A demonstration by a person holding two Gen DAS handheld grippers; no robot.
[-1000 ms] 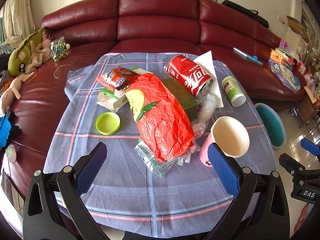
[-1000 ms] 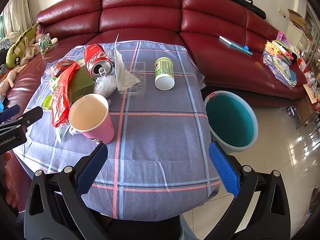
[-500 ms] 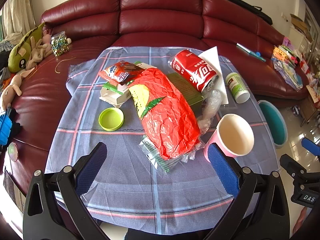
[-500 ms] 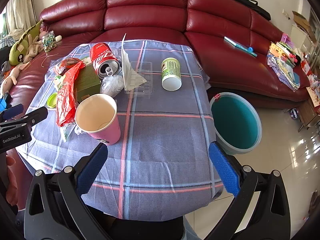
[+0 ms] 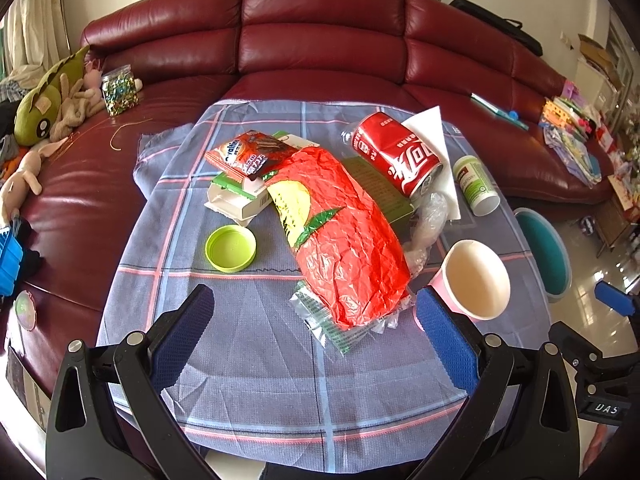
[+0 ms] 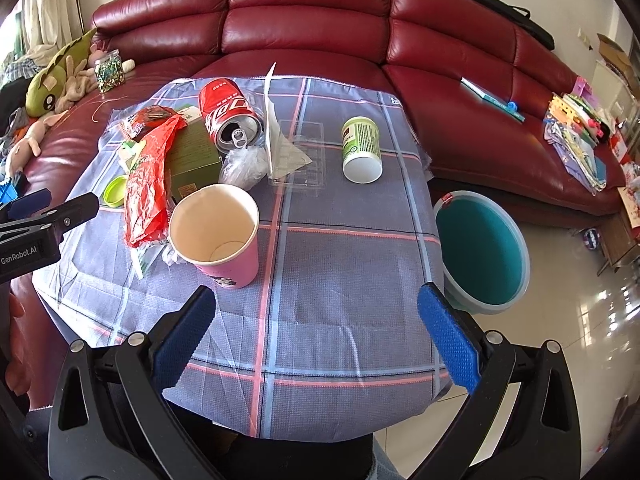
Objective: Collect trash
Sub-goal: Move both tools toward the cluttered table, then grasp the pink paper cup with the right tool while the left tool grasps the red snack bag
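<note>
Trash lies on a checked cloth [image 5: 248, 360]: a red crinkled wrapper [image 5: 344, 240], a red cola can [image 5: 396, 152] on its side, a pink paper cup [image 5: 476, 280], a green lid [image 5: 231, 248], a snack packet [image 5: 248, 156], a white box [image 5: 236, 200] and a green-labelled tub [image 5: 476, 184]. My left gripper [image 5: 316, 336] is open and empty, just short of the wrapper. My right gripper [image 6: 316, 332] is open and empty over the cloth's near edge, with the pink cup [image 6: 216, 232] ahead to its left. A teal bucket [image 6: 480, 248] stands on the floor to the right.
A red leather sofa [image 6: 304, 24] wraps around behind the table. Plush toys [image 5: 44, 96] and a jar [image 5: 120, 92] lie on its left side, books and papers [image 6: 580, 132] on its right. A clear plastic tray [image 6: 304, 160] and a white napkin [image 6: 280, 136] lie mid-table.
Both grippers have drawn back a little and risen, so the table and trash sit lower and farther in view. Nothing was taken hold of.
</note>
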